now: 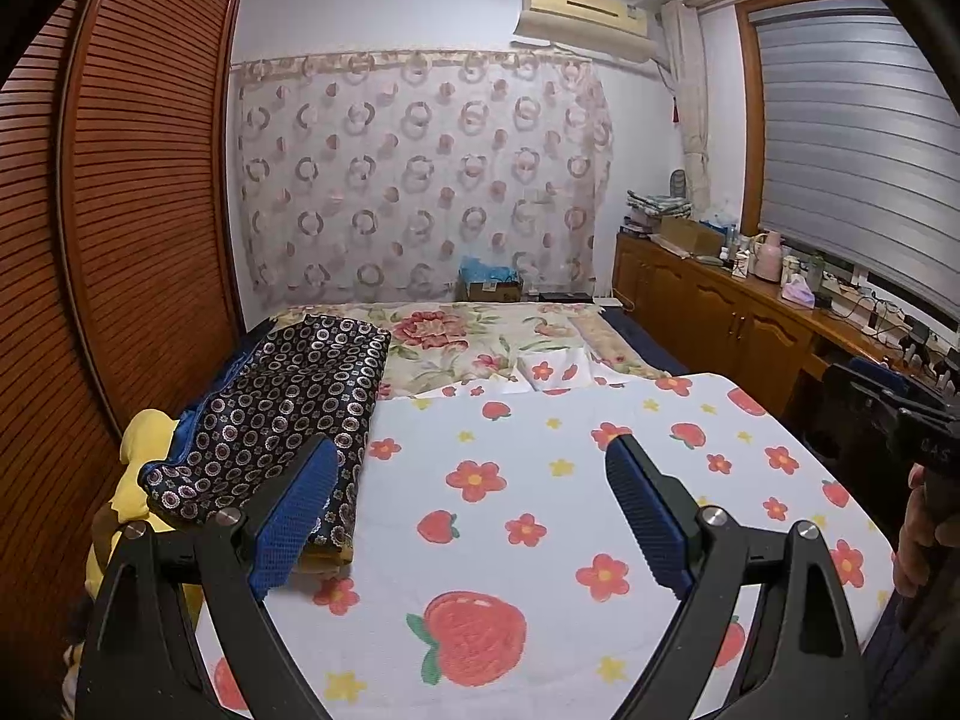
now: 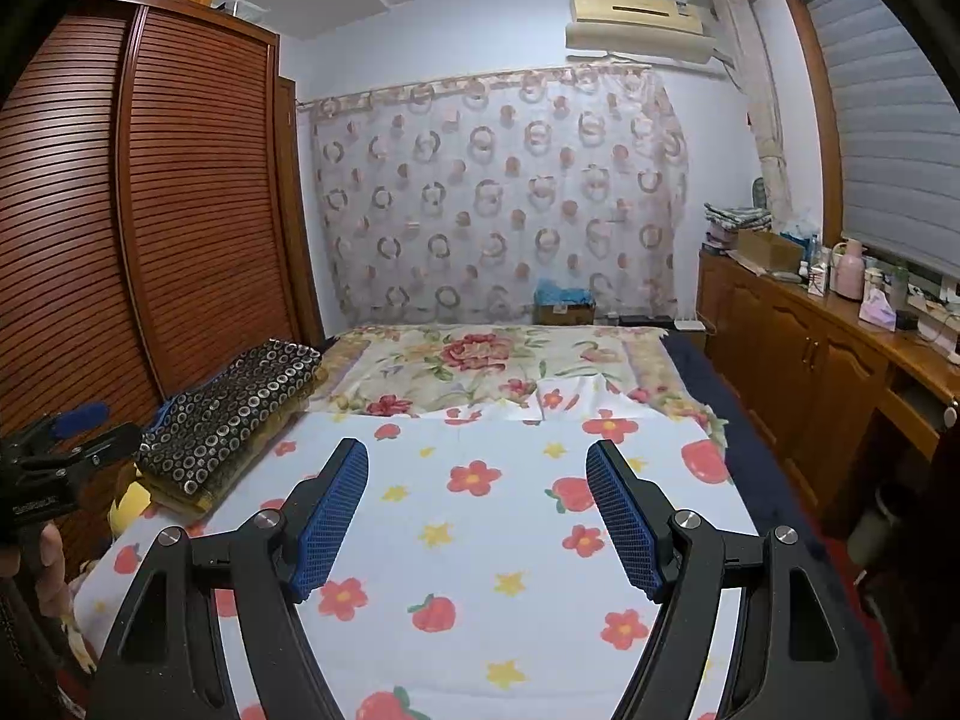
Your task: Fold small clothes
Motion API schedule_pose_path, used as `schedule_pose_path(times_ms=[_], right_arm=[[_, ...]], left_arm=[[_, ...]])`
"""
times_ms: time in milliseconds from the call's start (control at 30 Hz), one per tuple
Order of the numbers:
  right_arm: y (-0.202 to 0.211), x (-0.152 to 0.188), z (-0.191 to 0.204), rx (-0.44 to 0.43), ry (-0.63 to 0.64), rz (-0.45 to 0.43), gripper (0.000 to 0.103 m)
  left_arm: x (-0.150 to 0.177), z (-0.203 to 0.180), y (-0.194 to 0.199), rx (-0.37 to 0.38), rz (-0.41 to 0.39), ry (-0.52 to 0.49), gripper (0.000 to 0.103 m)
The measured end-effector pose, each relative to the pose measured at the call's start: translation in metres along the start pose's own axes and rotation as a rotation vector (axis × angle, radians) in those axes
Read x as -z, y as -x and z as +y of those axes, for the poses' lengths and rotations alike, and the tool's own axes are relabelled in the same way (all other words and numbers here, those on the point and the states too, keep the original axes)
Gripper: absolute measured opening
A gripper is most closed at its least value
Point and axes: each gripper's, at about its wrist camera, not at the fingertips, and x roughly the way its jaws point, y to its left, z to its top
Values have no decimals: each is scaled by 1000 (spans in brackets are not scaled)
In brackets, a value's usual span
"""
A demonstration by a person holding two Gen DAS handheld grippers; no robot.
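1. The bed [image 2: 696, 354] is covered by a white strawberry-and-flower sheet [image 2: 480, 516].
2. A floral quilt [image 2: 480, 360] is spread beyond it.
3. A dark ring-patterned folded fabric [image 1: 288, 414] is laid along the left edge.

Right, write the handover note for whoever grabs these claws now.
Left claw: open, empty, above the strawberry sheet.
Right claw: open, empty, over the same sheet.
Things: a small white strawberry-print piece lies rumpled at the sheet's far edge; a dark ring-patterned cloth sits folded at the left.
Done: nothing in hand; no fold begun on the white piece.
Left: probably reach for it, flatten, fold.
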Motion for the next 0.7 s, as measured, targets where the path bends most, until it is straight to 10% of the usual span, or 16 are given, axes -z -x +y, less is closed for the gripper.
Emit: schedule_pose_path(times_ms=[700], right_arm=[[1,-2,-3,-2,0,0,77]], left_arm=[[-2,0,4,-2,-8,-5,91]])
